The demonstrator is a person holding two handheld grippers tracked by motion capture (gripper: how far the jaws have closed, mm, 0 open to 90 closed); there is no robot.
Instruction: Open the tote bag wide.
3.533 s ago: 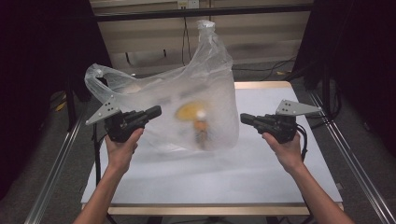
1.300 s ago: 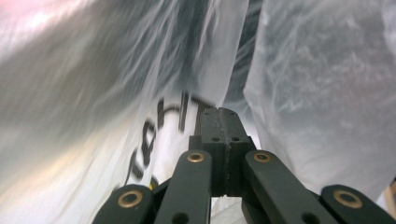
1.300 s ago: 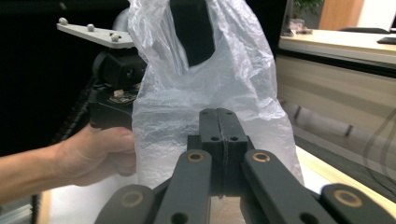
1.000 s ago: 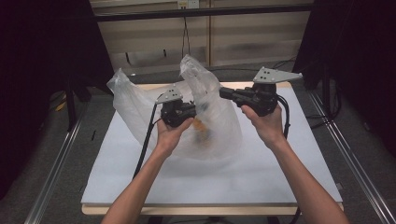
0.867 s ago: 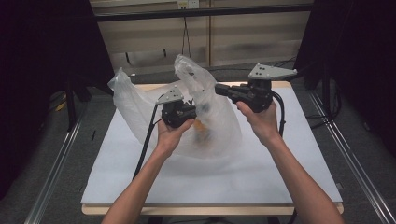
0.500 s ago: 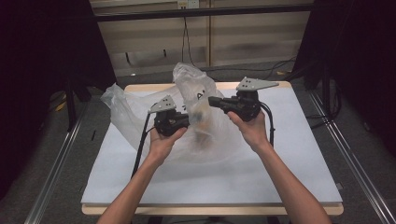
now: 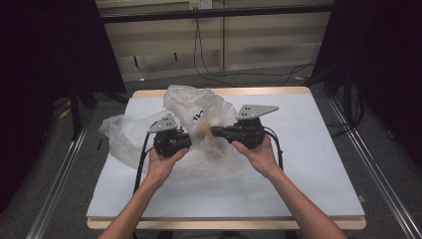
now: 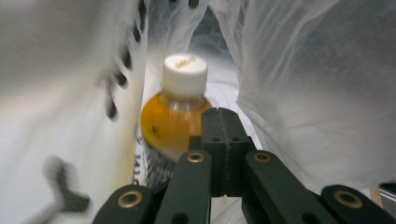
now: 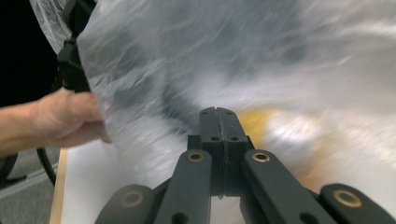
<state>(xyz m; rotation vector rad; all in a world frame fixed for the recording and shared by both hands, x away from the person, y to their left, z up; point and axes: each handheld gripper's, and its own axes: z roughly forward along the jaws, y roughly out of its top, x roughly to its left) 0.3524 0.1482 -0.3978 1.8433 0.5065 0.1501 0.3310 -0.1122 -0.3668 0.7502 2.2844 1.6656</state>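
A translucent plastic bag (image 7: 194,112) lies slumped on the white table (image 7: 323,164), with a bottle of orange drink (image 8: 175,119) inside it. The bottle has a white cap and shows as an orange blur (image 7: 213,125) through the film. My left gripper (image 7: 188,140) is at the bag's left side, shut (image 8: 223,115), with bag film hanging on both sides and the bottle just beyond its tips. From the right, my right gripper (image 7: 214,131) meets it, shut (image 9: 217,112) against the blurred film. The other hand (image 9: 65,119) shows at the left in the right gripper view.
The table's wooden rim (image 7: 224,91) runs along the far edge. Metal rails (image 7: 62,184) flank both sides. Cables (image 7: 219,79) lie on the floor behind, under a black crossbar (image 7: 199,15). Bare white surface lies in front and to the right.
The bag was held spread wide and high, then both grippers came together and moved down and toward the person. The bag has sunk onto the table.
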